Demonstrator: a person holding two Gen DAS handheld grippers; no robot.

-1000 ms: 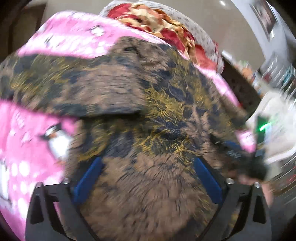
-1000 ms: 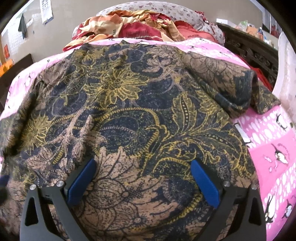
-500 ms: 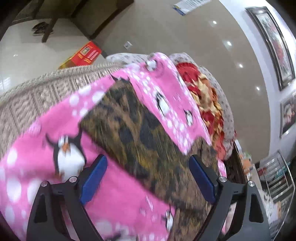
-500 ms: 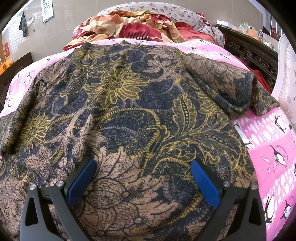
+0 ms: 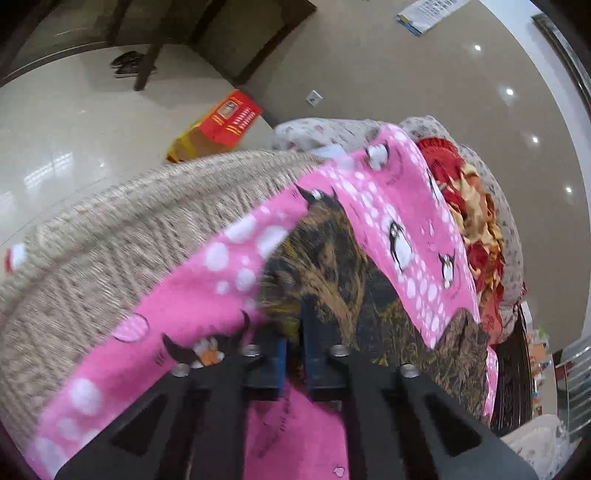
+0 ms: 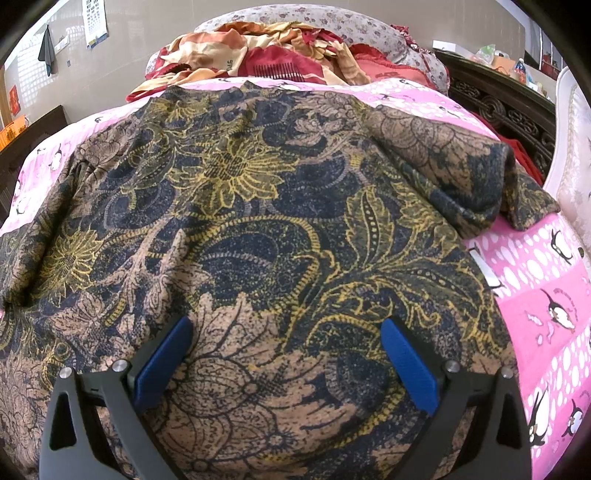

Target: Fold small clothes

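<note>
A brown, navy and yellow floral shirt lies spread on a pink penguin-print bedsheet. Its right sleeve is folded in over the body. My right gripper is open, just above the shirt's lower part, holding nothing. In the left wrist view my left gripper is shut on the edge of the shirt's left sleeve, which lies on the pink sheet near the bed's side.
A pile of red and yellow clothes and a floral pillow lie at the bed's head. A woven mattress edge drops to the tiled floor, where a red box sits. A dark carved bed frame runs on the right.
My left gripper swung from over the shirt's body to the left sleeve at the bed's side and closed on its edge. My right gripper stayed open and still.
</note>
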